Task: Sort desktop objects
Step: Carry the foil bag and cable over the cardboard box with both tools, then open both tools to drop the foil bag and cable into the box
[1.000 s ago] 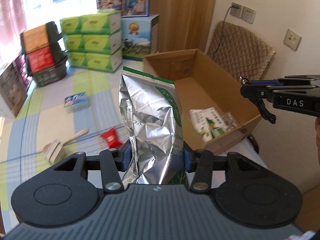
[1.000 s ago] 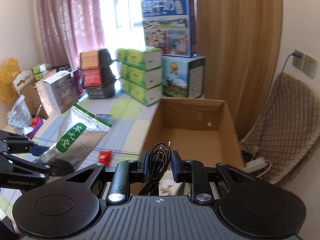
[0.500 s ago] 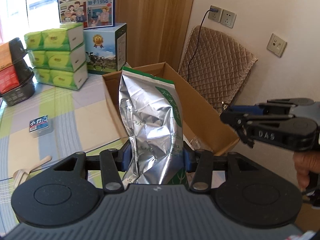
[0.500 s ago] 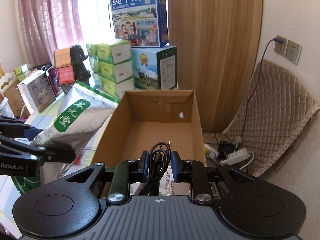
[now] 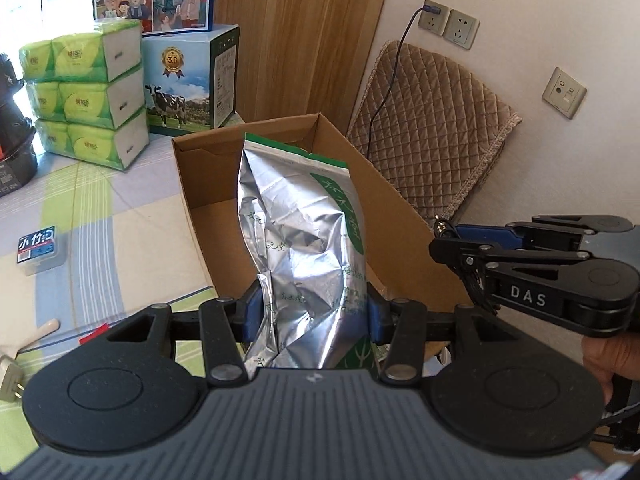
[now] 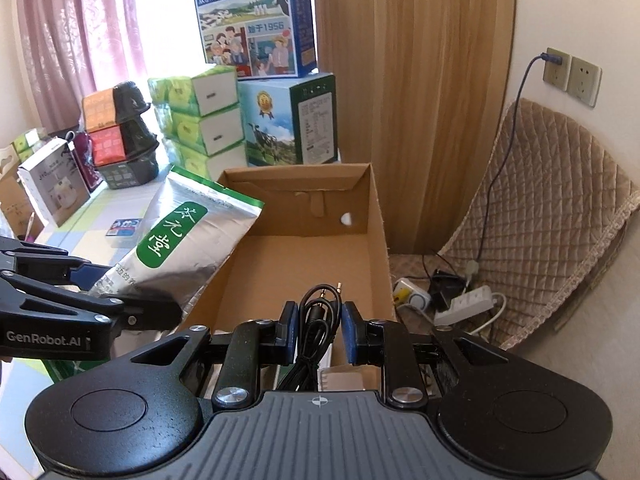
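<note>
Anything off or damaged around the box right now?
Nothing damaged or spilled. The foil bag, crinkled but sealed, sits clamped in the left hand-held gripper over the cardboard box; the right hand-held gripper holds a coiled black cable.

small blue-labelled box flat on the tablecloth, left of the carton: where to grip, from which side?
Take the small blue box across its two longer sides, coming straight down from above. It lies flat, label up, with bare tablecloth on every side, so the fingers should have room there; its low profile likely rules out a sideways approach.
</note>
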Action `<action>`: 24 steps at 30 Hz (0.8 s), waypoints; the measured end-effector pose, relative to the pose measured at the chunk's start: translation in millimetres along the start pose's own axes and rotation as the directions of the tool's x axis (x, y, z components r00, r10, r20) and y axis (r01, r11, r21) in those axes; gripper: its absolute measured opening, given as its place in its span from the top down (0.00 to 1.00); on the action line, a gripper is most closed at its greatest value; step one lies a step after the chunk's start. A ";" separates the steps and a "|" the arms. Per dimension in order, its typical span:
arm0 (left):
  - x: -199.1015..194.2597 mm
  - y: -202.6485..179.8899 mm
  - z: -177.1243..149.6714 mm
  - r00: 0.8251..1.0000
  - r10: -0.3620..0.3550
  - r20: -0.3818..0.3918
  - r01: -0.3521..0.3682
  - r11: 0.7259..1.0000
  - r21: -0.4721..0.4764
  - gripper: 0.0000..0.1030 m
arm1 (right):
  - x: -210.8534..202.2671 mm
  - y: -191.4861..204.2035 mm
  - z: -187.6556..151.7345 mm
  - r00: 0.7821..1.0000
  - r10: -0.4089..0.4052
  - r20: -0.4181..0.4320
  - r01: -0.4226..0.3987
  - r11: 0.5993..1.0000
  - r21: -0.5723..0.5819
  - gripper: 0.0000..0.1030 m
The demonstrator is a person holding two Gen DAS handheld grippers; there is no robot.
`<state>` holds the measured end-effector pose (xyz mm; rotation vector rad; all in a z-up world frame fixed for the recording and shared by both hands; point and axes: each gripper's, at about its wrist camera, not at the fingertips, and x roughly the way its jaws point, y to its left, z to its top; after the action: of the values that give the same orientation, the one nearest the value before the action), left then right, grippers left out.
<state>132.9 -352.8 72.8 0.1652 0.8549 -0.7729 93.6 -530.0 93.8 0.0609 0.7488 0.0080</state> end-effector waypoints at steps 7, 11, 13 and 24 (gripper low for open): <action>9.9 11.0 4.8 1.000 0.006 0.026 -0.005 1.000 -0.019 0.50 | 11.2 0.8 1.7 1.000 -0.007 -0.009 0.007 1.000 -0.004 0.81; 0.1 20.2 4.6 0.999 0.014 0.046 -0.013 1.000 -0.023 0.50 | 16.2 4.6 2.3 1.000 0.001 -0.014 -0.001 1.000 -0.006 0.81; -5.2 24.9 3.0 0.998 0.025 0.051 -0.023 0.999 -0.024 0.50 | 17.7 7.2 2.4 1.000 0.006 -0.013 -0.006 1.000 -0.007 0.81; -21.3 40.6 -13.1 0.997 0.045 0.055 -0.042 0.998 -0.053 0.48 | 22.1 21.8 11.4 0.999 0.039 0.025 -0.039 0.999 -0.006 0.80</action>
<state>143.4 -306.2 73.0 0.1157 0.8147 -0.7109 117.9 -508.2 88.3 0.0697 0.7224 0.0464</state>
